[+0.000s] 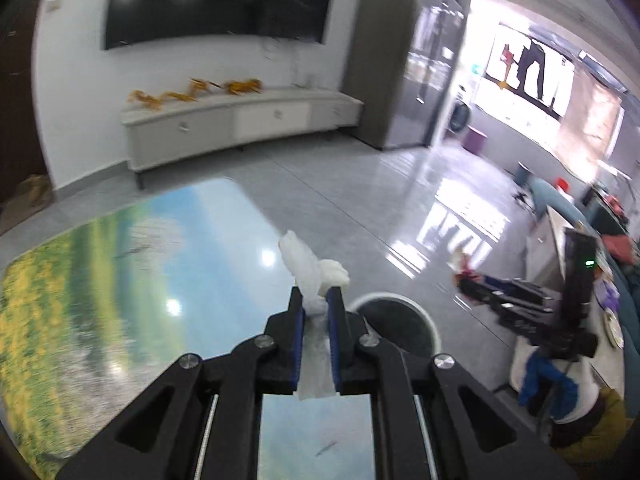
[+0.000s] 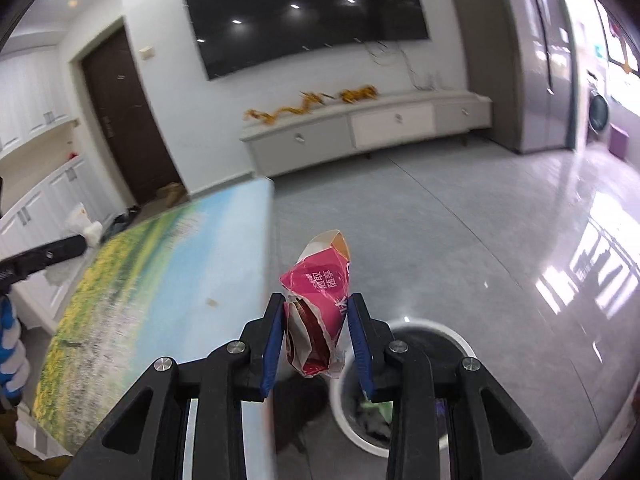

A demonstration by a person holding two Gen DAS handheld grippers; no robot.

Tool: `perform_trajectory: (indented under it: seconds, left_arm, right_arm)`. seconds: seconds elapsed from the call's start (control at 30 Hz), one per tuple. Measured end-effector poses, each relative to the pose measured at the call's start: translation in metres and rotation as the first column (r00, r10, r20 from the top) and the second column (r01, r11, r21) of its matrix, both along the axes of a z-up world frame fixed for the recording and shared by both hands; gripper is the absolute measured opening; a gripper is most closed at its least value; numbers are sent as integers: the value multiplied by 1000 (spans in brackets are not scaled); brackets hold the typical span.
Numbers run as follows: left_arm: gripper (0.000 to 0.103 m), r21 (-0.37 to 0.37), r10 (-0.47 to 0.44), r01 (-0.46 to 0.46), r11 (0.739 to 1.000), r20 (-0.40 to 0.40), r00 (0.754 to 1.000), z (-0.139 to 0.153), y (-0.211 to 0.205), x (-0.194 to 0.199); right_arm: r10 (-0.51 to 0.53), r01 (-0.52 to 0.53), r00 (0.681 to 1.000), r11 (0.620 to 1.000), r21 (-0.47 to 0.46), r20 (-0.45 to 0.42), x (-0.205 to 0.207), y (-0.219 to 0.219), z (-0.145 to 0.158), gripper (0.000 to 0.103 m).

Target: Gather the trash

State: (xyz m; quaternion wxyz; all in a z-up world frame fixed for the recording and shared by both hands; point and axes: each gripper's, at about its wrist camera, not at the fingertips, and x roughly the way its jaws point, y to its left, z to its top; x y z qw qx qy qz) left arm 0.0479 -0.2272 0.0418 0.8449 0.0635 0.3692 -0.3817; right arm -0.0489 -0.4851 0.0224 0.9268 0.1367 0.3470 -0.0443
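The left tool (image 1: 316, 300) is clenched on a white tissue wad (image 1: 310, 266) and the right tool (image 2: 316, 312) on a crumpled pink wrapper (image 2: 320, 304), both held clear of the worktop (image 2: 160, 280) near the bin (image 2: 400, 360), presumably for dropping in.

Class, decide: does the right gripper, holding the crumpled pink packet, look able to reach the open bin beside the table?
Probably yes: the right gripper grips the pink packet almost over the bin, whose mouth is uncovered, with nothing between.
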Motion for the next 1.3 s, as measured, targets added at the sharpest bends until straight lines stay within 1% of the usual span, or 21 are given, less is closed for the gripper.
perform_trajectory:
  seconds: [0.1, 0.17, 0.3, 0.47, 0.5, 0.53, 0.57, 0.6, 0.63, 0.73, 0.77, 0.87, 0.97, 1.07, 1.2, 1.3]
  left_arm:
    - [11, 39, -92, 94, 995, -40, 995, -16, -57, -4]
    - [12, 63, -143, 148, 987, -74, 987, -29, -93, -7]
    - [12, 97, -199, 212, 972, -129, 971, -52, -148, -10]
    - [14, 117, -235, 257, 959, -176, 956, -78, -192, -5]
    - [15, 118, -241, 265, 957, -185, 953, -83, -199, -4]
    - [21, 121, -243, 269, 955, -194, 950, -89, -205, -3]
    - [35, 121, -243, 271, 955, -202, 949, -93, -208, -3]
    - [44, 118, -242, 270, 956, -209, 948, -97, -212, -2]
    - [54, 112, -238, 265, 958, -210, 948, -99, -212, -2]
    - [54, 103, -242, 270, 957, -223, 944, -106, -213, 2]
    - [54, 106, -237, 267, 958, -235, 943, -109, -212, 5]
    - [54, 116, -219, 254, 960, -251, 943, -115, -207, 14]
    - [54, 133, -212, 244, 961, -218, 953, -110, -196, 15]
    - [54, 122, -199, 219, 968, -160, 967, -93, -173, 16]
    - [54, 98, -171, 178, 979, -70, 983, -69, -141, 13]
    - [54, 101, -131, 129, 986, 6, 991, -54, -108, 13]
  right_arm:
    - [-62, 66, 994, 997, 38, -85, -4, -31, -38, 30]
    - [-93, 103, 987, 992, 72, -135, -7, -49, -62, 30]
    - [-129, 156, 970, 980, 120, -204, -8, -77, -98, 32]
    - [-163, 202, 953, 970, 135, -256, -3, -99, -125, 33]
    - [-171, 211, 949, 968, 132, -265, -1, -102, -130, 38]
    - [-182, 222, 944, 967, 124, -275, -2, -104, -136, 51]
    - [-197, 238, 936, 964, 114, -291, 0, -107, -142, 56]
    - [-205, 248, 932, 962, 113, -300, 1, -108, -146, 60]
    - [-212, 257, 926, 960, 110, -312, 4, -110, -151, 60]
    - [-252, 296, 901, 952, 74, -353, 9, -111, -161, 60]
    - [-279, 323, 892, 944, 72, -355, 11, -113, -163, 60]
    - [-366, 417, 866, 905, 86, -341, 11, -122, -161, 60]
    - [-437, 482, 839, 873, 70, -323, 11, -124, -149, 60]
    - [-482, 518, 829, 853, 65, -283, 10, -120, -125, 60]
    - [-475, 493, 858, 868, 57, -199, 17, -99, -84, 61]
    - [-452, 460, 883, 887, 45, -130, 25, -77, -50, 62]
